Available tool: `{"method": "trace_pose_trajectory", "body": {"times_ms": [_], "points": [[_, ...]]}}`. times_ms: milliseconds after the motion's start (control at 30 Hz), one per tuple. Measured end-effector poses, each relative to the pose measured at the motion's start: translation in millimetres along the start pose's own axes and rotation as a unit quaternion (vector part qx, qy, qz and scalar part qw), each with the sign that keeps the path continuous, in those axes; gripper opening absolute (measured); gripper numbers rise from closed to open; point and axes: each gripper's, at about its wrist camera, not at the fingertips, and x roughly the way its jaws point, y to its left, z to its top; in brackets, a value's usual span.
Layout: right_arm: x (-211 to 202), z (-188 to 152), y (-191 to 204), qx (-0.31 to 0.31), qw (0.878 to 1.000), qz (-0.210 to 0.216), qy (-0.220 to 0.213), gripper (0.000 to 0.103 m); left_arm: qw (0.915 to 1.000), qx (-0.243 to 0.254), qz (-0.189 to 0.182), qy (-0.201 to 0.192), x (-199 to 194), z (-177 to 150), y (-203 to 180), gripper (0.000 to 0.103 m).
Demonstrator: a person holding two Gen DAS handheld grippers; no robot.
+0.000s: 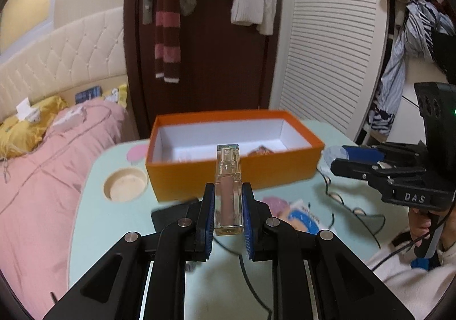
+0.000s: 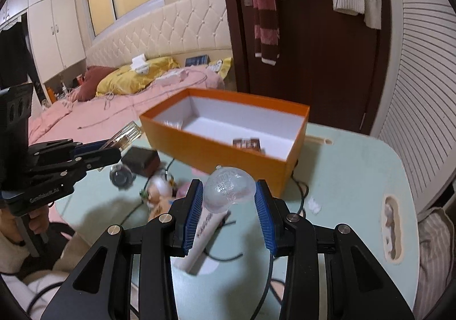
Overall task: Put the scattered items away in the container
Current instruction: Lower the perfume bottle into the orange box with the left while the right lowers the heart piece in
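Left gripper (image 1: 228, 206): blue pads clamped on a clear square tube (image 1: 228, 191) with beige-pink liquid inside. Tube points forward along the fingers, its cap end reaching toward the near wall of the orange box (image 1: 236, 174). The tube is held above the table (image 1: 94, 177), not touching it.

Right gripper (image 2: 229, 206): pads sit on either side of the clear round bulb of a light stick (image 2: 228, 191). Left pad touches or nearly touches the bulb; a small gap shows on the right side. I cannot tell whether the grip is firm. The white handle of the light stick slants down and left between the fingers, over the table.

Box: open, white inside, standing on the pale green table near its far edge. A small brown packet (image 2: 247, 145) lies on the box floor toward the near wall. Something clear (image 2: 171, 123) lies in the left corner, too blurred to identify.

On the table outside the box: a black case (image 2: 142, 160) just left of the box's near corner, a clear round object (image 2: 121, 177) beside it, a small doll figure (image 2: 158, 194) near the right gripper's left finger, a crumpled white scrap (image 2: 313, 205) to the right, and a black cable (image 2: 299, 194) running across the surface.

A round recess (image 1: 125, 184) in the tabletop sits left of the box.

Pink bedding (image 1: 42, 177) lies beyond the table's left edge.
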Motion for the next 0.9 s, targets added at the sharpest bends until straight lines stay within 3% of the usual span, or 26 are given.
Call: {"method": "trace_pose_trajectory", "body": {"times_ms": [400,733,833,900], "points": [[26,45,8,-0.022,1.0,-0.015,-0.008,0.039,0.9999,0.004,0.012,-0.001,32,36,6,0.016],[65,56,11,-0.012,0.999,-0.048,0.004,0.039,0.9989,-0.002,0.046,-0.004,71,36,3,0.016],[76,52,8,0.0,0.999,-0.052,0.015,0.039,0.9989,-0.016,0.043,0.013,84,32,6,0.016],[84,46,4,0.008,0.998,-0.05,0.024,0.04,0.9983,-0.023,0.047,0.026,92,28,10,0.03]]}}
